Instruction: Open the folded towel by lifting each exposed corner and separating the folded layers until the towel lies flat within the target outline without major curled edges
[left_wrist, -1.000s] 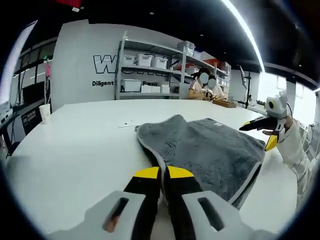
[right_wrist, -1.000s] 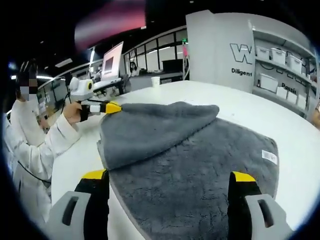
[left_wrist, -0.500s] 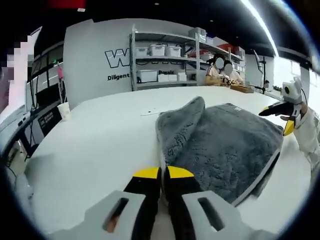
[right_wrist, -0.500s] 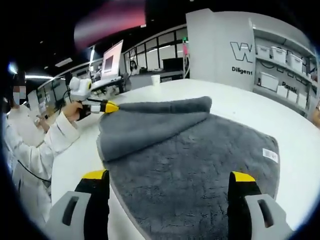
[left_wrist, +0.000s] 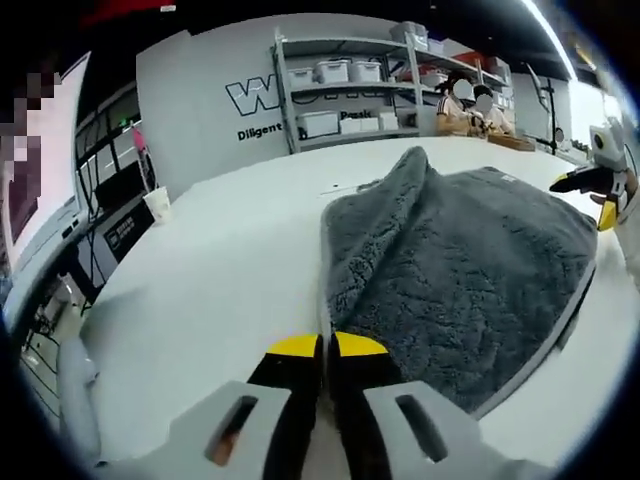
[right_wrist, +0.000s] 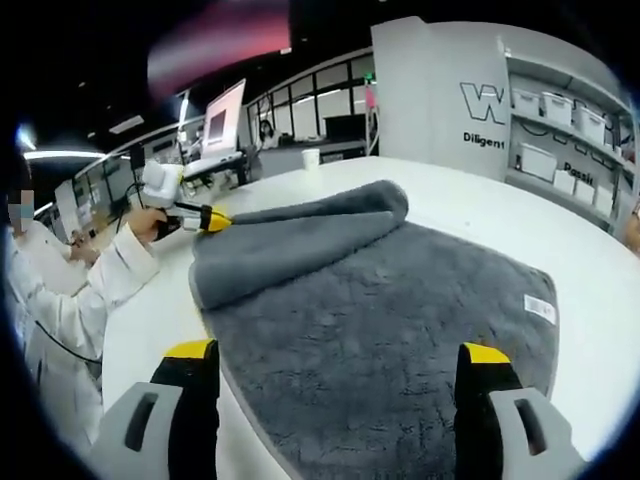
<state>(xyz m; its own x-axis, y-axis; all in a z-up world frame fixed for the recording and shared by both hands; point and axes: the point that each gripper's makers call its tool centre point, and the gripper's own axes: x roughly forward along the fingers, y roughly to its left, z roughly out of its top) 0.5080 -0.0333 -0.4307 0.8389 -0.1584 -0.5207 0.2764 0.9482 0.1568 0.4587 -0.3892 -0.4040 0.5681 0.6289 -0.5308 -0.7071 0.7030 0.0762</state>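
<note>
Peeling back, the flap (right_wrist: 300, 240) has narrowed; your left hand-held gripper (right_wrist: 212, 218) stays clamped on its corner. Your right hand-held gripper (right_wrist: 340, 365) gapes above the towel (right_wrist: 400, 340), nearly flat.

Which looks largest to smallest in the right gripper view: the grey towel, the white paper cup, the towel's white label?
1. Grey fluffy towel, by far the largest.
2 and 3. White label on the towel and white paper cup look alike; the cup stands farther away, so I leave them unranked.
</note>
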